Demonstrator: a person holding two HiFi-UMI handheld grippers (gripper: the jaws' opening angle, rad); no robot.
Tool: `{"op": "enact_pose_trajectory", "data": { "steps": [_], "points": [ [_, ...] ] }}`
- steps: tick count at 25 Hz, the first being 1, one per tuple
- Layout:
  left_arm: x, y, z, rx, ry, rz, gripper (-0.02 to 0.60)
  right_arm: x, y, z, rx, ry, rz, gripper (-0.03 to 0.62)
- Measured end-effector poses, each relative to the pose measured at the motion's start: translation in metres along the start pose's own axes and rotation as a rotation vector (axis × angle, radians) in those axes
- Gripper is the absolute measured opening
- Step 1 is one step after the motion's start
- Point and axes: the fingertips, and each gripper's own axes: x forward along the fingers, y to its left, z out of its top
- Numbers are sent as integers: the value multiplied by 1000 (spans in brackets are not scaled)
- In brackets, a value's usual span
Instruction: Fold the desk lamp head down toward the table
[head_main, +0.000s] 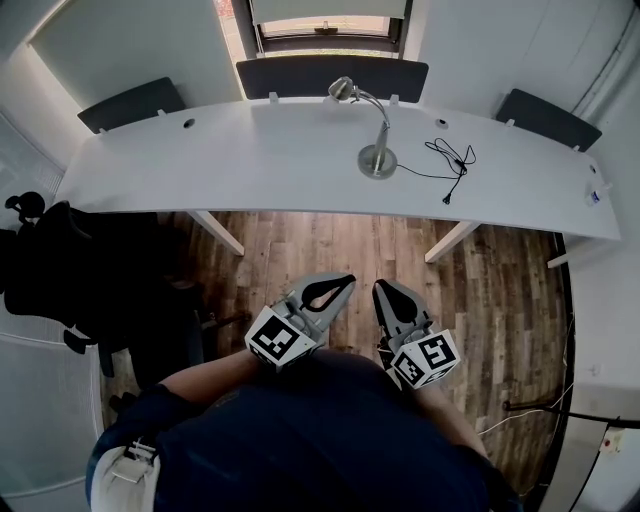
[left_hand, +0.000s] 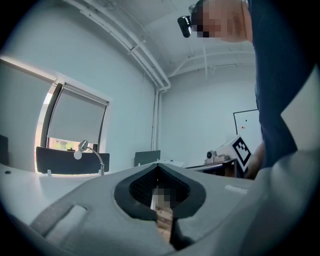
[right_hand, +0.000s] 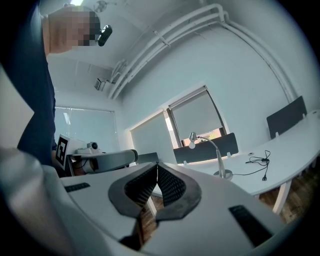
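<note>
One silver gooseneck desk lamp (head_main: 377, 158) on a long white desk (head_main: 250, 165), upright, head raised, with one black cord (head_main: 452, 160) lying beside its base. Three dark divider panels (head_main: 330, 75) along the desk's far edge. Two hand-held grippers, low over the wood floor (head_main: 330, 245), well apart from the lamp. Left gripper (head_main: 343, 283): jaws closed together, holding nothing. Right gripper (head_main: 384, 289): jaws likewise pressed together, empty.
</note>
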Motion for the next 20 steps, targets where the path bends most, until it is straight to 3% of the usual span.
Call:
{"op": "enact_pose_trajectory", "data": {
  "steps": [8,14,20],
  "points": [
    [23,-7,-3,-2,-19,88,6,-17,-35,-11,2,29,11,11],
    [39,35,4,50,-32,127,6,4,-60,-11,-32,52,-12,11],
    [67,105,12,121,-46,105,6,59,-96,-4,-49,71,-56,11]
  ]
}}
